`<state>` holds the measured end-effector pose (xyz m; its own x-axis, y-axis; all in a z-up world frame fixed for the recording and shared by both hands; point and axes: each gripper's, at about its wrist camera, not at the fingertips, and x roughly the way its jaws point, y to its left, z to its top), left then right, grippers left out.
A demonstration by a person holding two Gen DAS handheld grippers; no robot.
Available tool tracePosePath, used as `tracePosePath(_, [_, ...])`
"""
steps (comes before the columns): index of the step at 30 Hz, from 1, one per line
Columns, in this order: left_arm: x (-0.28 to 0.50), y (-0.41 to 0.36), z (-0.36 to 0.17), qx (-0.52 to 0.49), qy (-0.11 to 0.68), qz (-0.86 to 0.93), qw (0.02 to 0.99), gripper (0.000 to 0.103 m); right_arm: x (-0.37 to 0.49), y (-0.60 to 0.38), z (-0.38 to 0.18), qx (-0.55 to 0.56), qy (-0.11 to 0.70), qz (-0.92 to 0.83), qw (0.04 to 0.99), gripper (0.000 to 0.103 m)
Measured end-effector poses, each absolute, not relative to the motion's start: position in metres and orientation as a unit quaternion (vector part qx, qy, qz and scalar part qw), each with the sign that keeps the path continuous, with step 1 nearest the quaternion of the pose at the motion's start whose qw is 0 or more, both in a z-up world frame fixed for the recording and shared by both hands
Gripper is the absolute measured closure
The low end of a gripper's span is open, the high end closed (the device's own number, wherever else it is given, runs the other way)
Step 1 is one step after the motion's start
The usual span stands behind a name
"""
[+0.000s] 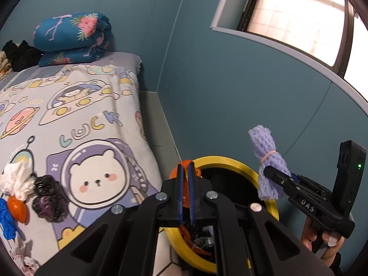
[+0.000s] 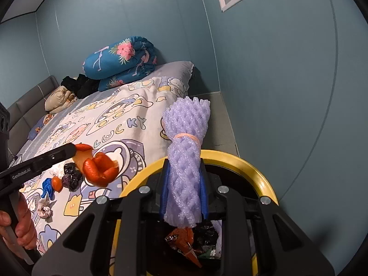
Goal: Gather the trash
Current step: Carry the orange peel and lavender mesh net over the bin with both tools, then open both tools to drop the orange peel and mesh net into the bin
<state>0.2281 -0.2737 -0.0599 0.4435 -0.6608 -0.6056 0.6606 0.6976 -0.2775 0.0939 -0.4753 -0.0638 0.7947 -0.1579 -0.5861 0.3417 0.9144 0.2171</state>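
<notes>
Landmark: yellow-rimmed trash bin (image 2: 264, 174) beside the bed (image 2: 128, 138). Left of the bin on the bed: white tissue wad (image 1: 16, 179), blue scrap (image 1: 7, 220), orange piece (image 1: 18, 208), dark purple wrappers (image 1: 49, 195). Your left gripper (image 1: 186, 184) is clamped on orange peel (image 2: 99, 168) at the bin's left rim. Your right gripper (image 2: 184, 197) pinches a purple foam net (image 2: 186, 161) over the bin.

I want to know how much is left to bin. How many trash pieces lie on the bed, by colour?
White crumpled tissue: 1
Dark purple crinkled wrappers: 2
Orange wrapper: 1
Blue crumpled plastic: 1
Pale knotted cloth scrap: 1
Total: 6
</notes>
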Motion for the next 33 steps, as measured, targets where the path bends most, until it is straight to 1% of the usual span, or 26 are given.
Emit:
tracePosePath(12, [0.219,-0.315,-0.084,0.021,0.378,-0.416,0.827,0.099,0.088,-0.485,-0.085,0.170,0.312,-0.138,0.924,0.082])
tracePosePath(23, [0.213,-0.335,-0.108,0.034,0.402,-0.419,0.813,0.099,0.087,-0.490,-0.105,0.184,0.332,-0.139,0.915,0.081])
tracePosePath(30, [0.210,-0.342,-0.114,0.039,0.407,-0.425,0.807,0.099,0.088,-0.495,-0.111,0.191,0.341,-0.144,0.909,0.081])
tracePosePath(33, [0.209,-0.341,-0.112,0.035,0.403,-0.428,0.808,0.095,0.087,-0.497,-0.113,0.190,0.346,-0.153,0.906,0.078])
